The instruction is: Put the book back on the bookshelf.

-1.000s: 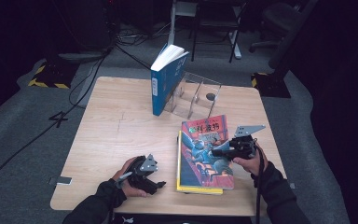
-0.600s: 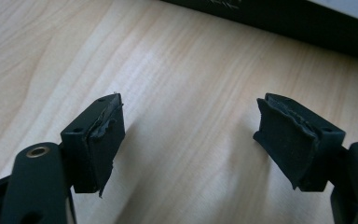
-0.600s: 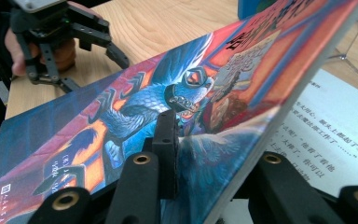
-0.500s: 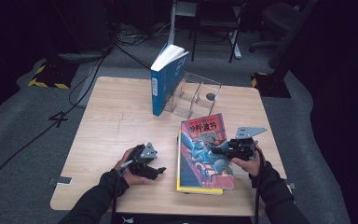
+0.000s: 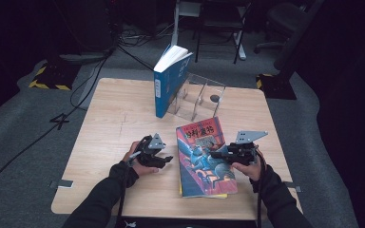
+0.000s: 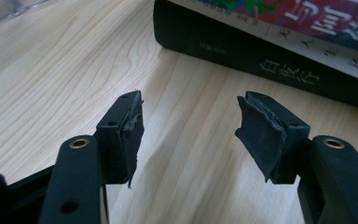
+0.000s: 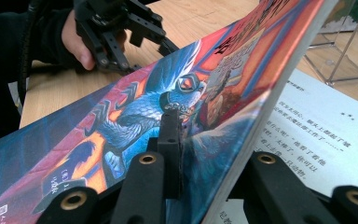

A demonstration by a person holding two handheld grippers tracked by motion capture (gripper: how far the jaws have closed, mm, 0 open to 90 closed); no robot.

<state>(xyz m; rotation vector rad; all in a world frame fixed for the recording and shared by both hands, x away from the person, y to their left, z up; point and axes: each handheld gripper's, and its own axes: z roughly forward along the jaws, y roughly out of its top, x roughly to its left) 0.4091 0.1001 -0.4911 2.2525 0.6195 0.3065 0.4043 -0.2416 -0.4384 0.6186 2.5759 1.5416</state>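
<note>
Book cover [image 5: 204,154] now pinched and raised by the right gripper [image 5: 218,154].
Left gripper [image 5: 164,159], jaws just narrowing with nothing between them, has slid across the tabletop [image 5: 119,114] toward the book's spine just ahead.

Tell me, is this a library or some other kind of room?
Probably a lab or studio made for recording, not a library. A small wooden table stands alone on grey carpet, black cables trail across the floor, and yellow-and-black hazard tape marks it. Rolling office chairs stand at the back.
</note>
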